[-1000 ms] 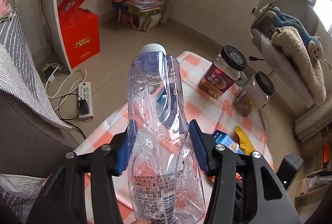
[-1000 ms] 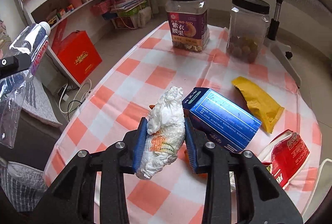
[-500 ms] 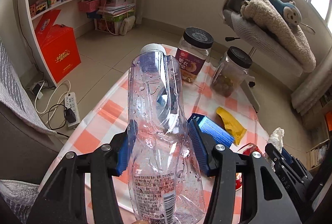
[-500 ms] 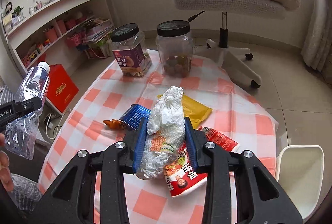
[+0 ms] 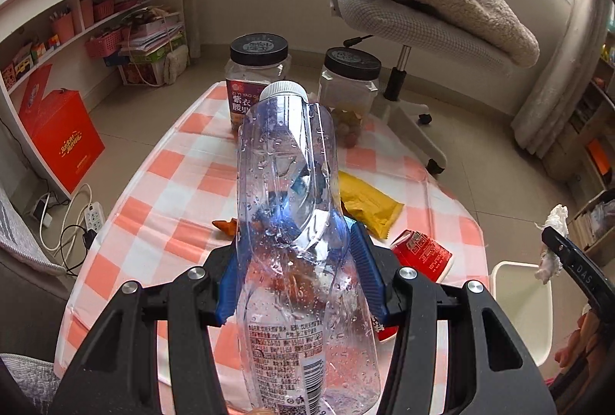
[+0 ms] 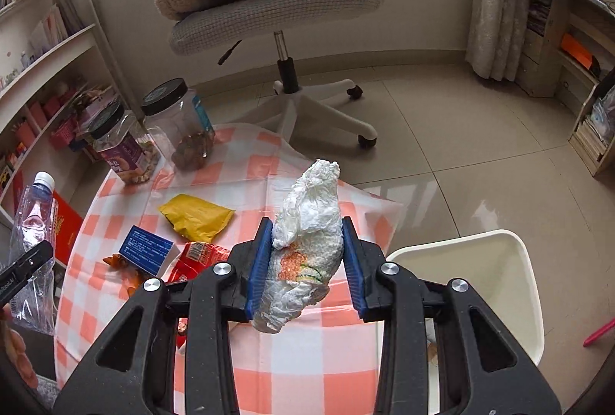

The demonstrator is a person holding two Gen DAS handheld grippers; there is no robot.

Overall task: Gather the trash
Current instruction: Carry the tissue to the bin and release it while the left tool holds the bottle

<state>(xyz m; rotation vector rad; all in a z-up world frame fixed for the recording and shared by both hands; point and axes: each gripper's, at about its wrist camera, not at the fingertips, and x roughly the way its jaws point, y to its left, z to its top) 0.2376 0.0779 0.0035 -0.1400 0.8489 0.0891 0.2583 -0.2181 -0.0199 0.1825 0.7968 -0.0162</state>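
Note:
My left gripper (image 5: 298,276) is shut on a crushed clear plastic bottle (image 5: 288,192) with a white cap, held above the checked table (image 5: 180,184). My right gripper (image 6: 307,261) is shut on a crumpled white tissue wad (image 6: 309,222) with an orange print, over the table's right edge. A white bin (image 6: 476,261) stands on the floor just right of the table. On the table lie a yellow packet (image 6: 196,217), a blue carton (image 6: 148,249) and a red snack bag (image 6: 196,255). The bottle (image 6: 32,219) also shows at the far left of the right wrist view.
Two black-lidded jars (image 5: 257,80) (image 5: 351,80) stand at the table's far end. A swivel chair (image 6: 284,15) piled with a blanket and a plush toy is behind it. Shelves (image 5: 88,15) line the left wall; a power strip (image 5: 94,217) and cables lie on the floor.
Both grippers have swung to the right across the table, each keeping its load. The white bin has come into the right wrist view, and the right gripper now shows at the left view's right edge.

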